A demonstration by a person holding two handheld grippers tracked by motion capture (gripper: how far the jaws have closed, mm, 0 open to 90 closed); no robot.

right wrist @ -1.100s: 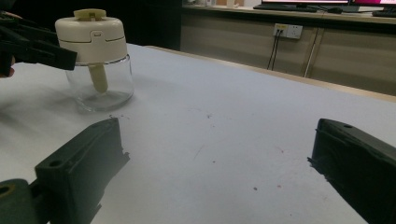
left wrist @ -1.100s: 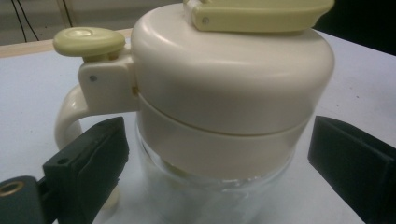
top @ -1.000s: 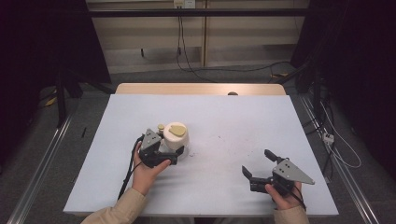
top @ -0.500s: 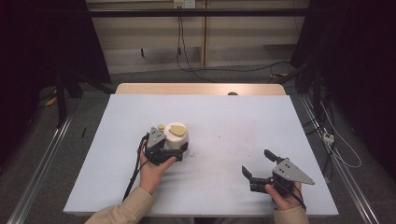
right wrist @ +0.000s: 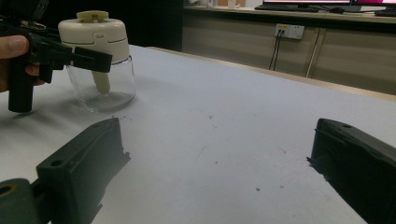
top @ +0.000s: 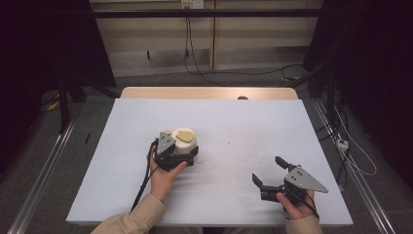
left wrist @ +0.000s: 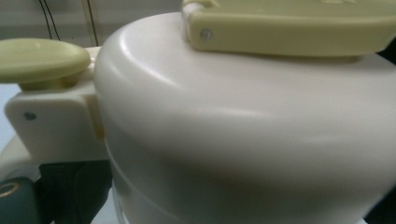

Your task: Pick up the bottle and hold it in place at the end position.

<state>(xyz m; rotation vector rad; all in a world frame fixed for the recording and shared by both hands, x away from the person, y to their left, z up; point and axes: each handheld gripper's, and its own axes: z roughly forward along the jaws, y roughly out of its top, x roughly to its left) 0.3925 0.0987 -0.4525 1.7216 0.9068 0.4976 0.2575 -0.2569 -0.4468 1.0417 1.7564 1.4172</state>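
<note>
Now the left gripper [top: 187,157] has been pushed forward at frame centre-left; its jaws are set around the jar [top: 183,142]. Right gripper [top: 270,176] unmoved, wide open, empty.

A jar [top: 184,142] stands on the table [top: 243,122], left of centre. The left gripper [top: 176,157] is against its near side; the right gripper [top: 267,175] sits near right.
</note>
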